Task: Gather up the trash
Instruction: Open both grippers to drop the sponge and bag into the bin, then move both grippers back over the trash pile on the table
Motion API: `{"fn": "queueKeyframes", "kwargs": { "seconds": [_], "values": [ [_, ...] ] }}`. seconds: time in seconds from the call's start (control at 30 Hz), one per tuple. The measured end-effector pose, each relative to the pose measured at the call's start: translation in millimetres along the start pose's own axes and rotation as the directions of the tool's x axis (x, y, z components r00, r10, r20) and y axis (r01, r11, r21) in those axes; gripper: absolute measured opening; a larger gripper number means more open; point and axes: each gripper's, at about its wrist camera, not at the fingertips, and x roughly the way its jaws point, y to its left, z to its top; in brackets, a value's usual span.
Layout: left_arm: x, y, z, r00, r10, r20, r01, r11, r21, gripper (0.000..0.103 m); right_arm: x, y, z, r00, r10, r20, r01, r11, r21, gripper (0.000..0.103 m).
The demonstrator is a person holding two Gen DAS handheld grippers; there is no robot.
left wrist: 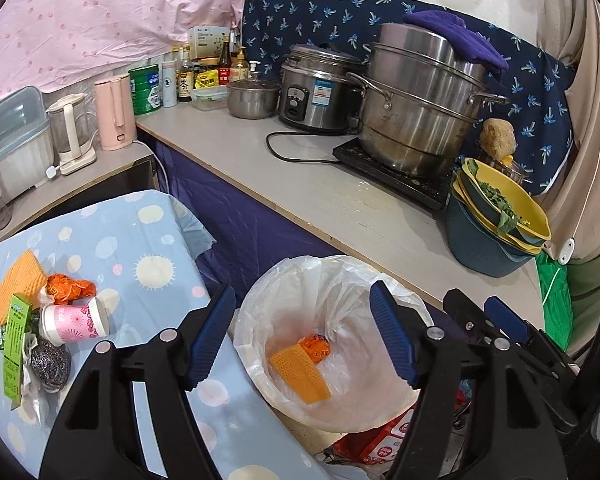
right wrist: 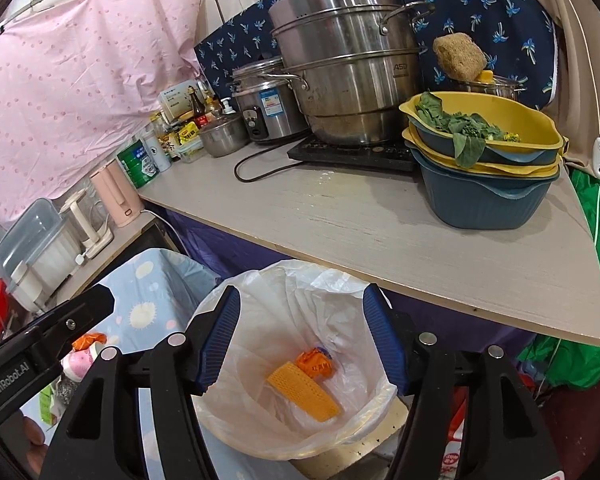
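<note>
A bin lined with a white plastic bag [left wrist: 340, 272] [right wrist: 300, 276] stands on the floor below both grippers. An orange ribbed sponge cloth [left wrist: 300, 376] [right wrist: 304, 392] and a crumpled orange wrapper [left wrist: 316, 346] [right wrist: 314, 362] lie inside it. My left gripper [left wrist: 300, 320] hangs open above the bin with nothing between its fingers. My right gripper [right wrist: 300, 316] is open and empty over the same bin. On the blue-clothed table [left wrist: 140, 240] lie another orange sponge cloth [left wrist: 18, 284], an orange wrapper [left wrist: 70, 288], a pink paper cup [left wrist: 74, 322], a green box [left wrist: 16, 352] and a steel scrubber [left wrist: 50, 362].
Behind the bin runs a grey counter [right wrist: 360, 224] with a steel steamer pot [right wrist: 348, 72], a rice cooker [left wrist: 316, 92], stacked yellow and blue basins holding greens [right wrist: 484, 168] and several bottles. A pink kettle [left wrist: 114, 112] stands on a lower shelf. Red packaging [left wrist: 380, 440] lies by the bin.
</note>
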Motion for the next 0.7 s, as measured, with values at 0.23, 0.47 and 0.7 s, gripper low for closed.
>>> {"fn": "queueKeyframes", "kwargs": {
  "seconds": [0.23,0.47,0.7],
  "values": [
    [-16.4,24.0,-2.9,0.999,0.038,0.016,-0.038,0.998,-0.045,0.071,-8.5,20.9,-2.6,1.000,0.028,0.002,-0.028,0.999,-0.029,0.064],
    [-35.9,62.5,-15.1,0.993,0.118,0.015,-0.116,0.987,-0.110,0.079,-11.0,45.6,-11.9,0.997,0.071,-0.013,-0.072,0.996,-0.059,0.067],
    [-55.0,108.2,-33.3,0.981,0.192,-0.003,-0.189,0.963,-0.193,0.086,-10.2,80.5,-27.2,0.992,0.117,-0.044,-0.121,0.987,-0.107,0.068]
  ]
}}
